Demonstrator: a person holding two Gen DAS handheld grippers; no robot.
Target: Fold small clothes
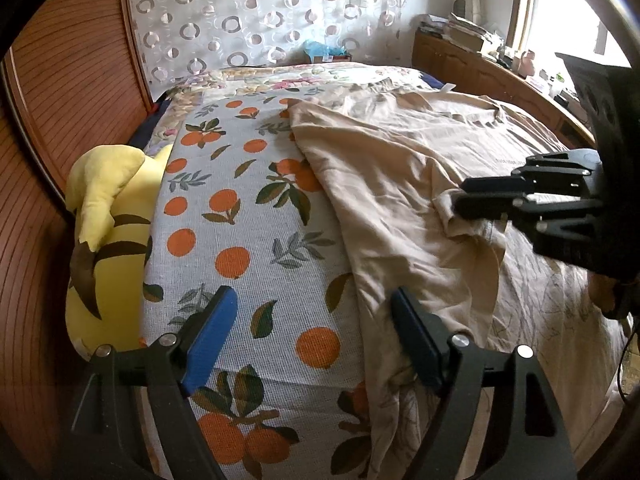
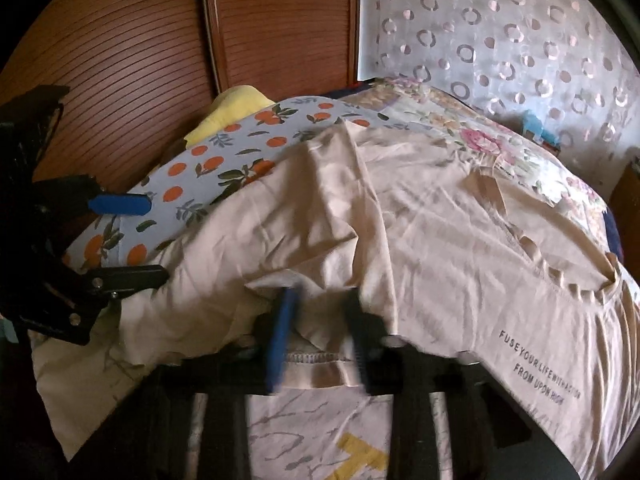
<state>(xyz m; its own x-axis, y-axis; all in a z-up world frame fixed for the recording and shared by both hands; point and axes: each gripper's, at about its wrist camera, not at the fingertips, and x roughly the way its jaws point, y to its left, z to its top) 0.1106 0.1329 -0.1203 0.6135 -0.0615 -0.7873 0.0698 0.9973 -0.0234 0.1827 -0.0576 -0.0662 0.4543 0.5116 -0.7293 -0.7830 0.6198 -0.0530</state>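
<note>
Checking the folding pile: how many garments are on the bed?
1: a beige T-shirt spread across the bed, its sleeve hem pinched in the right gripper. More could lie hidden beneath it.

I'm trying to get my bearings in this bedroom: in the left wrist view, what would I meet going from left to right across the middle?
Wooden slatted wall → yellow plush toy → orange-print cover → beige T-shirt → right gripper, shut on the shirt's sleeve.

A home bedroom; made bed [image 1: 248,216]; plush toy [image 1: 108,240]; patterned curtain [image 1: 248,12]
</note>
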